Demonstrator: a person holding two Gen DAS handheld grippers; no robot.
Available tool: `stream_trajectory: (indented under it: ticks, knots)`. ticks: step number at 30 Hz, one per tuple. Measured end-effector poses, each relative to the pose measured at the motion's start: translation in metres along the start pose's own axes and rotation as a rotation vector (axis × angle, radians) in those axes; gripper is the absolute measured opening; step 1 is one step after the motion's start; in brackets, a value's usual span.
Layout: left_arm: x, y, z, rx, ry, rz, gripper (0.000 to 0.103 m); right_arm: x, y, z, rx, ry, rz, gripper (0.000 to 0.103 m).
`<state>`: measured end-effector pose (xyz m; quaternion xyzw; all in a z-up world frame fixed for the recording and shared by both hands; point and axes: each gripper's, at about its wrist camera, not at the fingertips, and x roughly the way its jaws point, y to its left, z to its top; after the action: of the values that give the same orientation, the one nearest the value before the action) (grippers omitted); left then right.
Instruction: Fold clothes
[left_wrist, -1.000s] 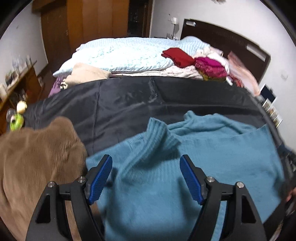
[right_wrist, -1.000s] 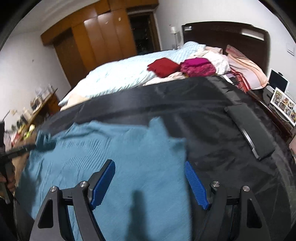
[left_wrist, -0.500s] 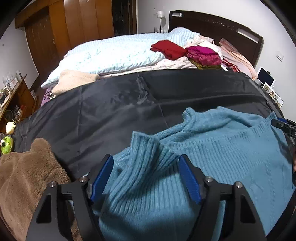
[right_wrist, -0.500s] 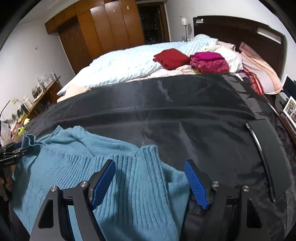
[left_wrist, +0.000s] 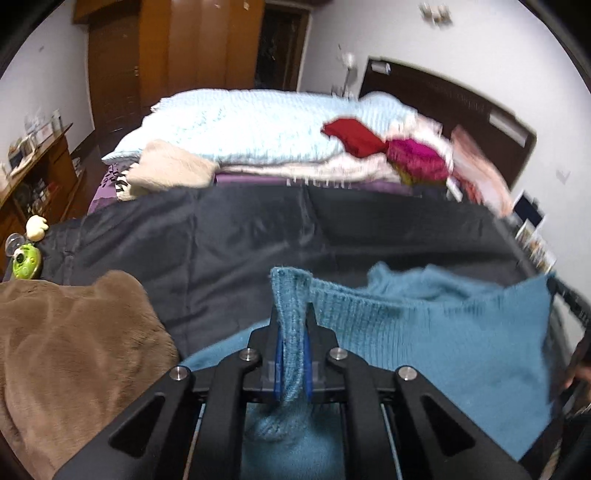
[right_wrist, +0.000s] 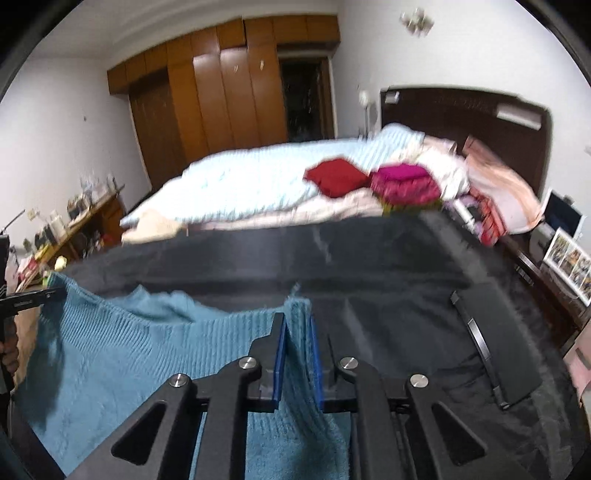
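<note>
Both grippers are clamped down on the same teal sweater (left_wrist: 424, 350) right now: the left gripper (left_wrist: 292, 325) has its blue pads pinched tight on a ribbed edge that sticks up bottom centre of its frame, and the right gripper (right_wrist: 297, 332) is doing the same thing to another ribbed edge at bottom centre of its own view, jaws nearly closed with only knit between them. The sweater hangs stretched between the two, filling the lower right of the left wrist view and the lower left of the right wrist view, raised a bit above the black sheet (left_wrist: 240, 236) that covers the near end of the bed. Lower left in the left view there's a fuzzy brown blanket (left_wrist: 66, 354) lying on that sheet. In the right view a flat black case (right_wrist: 495, 343) sits on the sheet at the right. Further back, mid-frame, a light blue quilt (left_wrist: 240, 125) is spread out, with a folded red garment (right_wrist: 334, 179) and a magenta pile (right_wrist: 404, 182) touching beside it. Beyond that, the dark headboard (right_wrist: 461, 114) upper right and a wooden wardrobe (right_wrist: 221, 96) at top centre. Everything's a bit blurry.
</note>
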<state>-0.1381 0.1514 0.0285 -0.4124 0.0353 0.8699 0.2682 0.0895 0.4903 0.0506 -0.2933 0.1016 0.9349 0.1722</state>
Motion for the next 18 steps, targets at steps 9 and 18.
stream_trajectory:
  ticks: [9, 18]
  knots:
    - [0.012, 0.008, 0.005, -0.044, 0.024, 0.010, 0.009, 0.001, -0.006, 0.038, 0.062, -0.001, 0.062, 0.009]
    - [0.024, 0.015, 0.007, -0.081, 0.054, 0.011, 0.010, 0.069, -0.039, -0.005, 0.219, 0.273, 0.179, 0.024]
